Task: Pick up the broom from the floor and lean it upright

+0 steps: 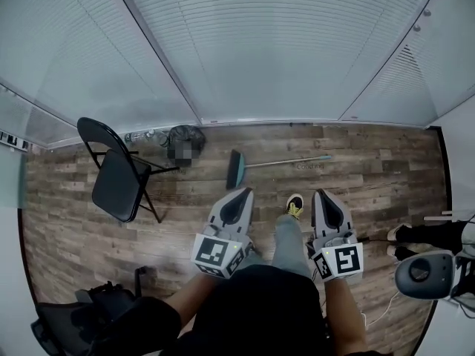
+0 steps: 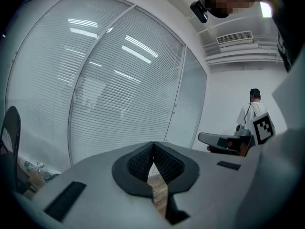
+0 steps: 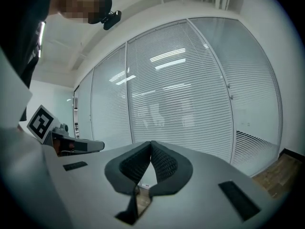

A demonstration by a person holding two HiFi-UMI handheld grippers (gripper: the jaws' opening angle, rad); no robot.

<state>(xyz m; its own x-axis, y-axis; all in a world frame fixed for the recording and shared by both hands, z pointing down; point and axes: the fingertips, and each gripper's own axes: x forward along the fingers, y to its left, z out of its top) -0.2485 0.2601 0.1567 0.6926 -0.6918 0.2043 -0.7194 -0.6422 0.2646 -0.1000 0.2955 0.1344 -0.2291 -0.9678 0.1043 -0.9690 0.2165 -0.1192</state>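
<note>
The broom (image 1: pixel 271 164) lies flat on the wooden floor by the glass wall, its teal head (image 1: pixel 235 169) to the left and its thin handle running right. My left gripper (image 1: pixel 243 192) and right gripper (image 1: pixel 322 193) are held side by side in front of the person, short of the broom and apart from it. Both point almost level toward the blinds. In the left gripper view the left gripper (image 2: pixel 153 145) has its tips touching with nothing between them. The right gripper (image 3: pixel 151 144) stands the same way, empty. The broom is hidden in both gripper views.
A black folding chair (image 1: pixel 119 172) stands at the left. A dark bag (image 1: pixel 183 141) and bottles lie by the glass wall (image 1: pixel 260 43). The person's foot (image 1: pixel 295 205) steps between the grippers. A second person (image 1: pixel 427 236) and a device (image 1: pixel 424 273) are at the right edge.
</note>
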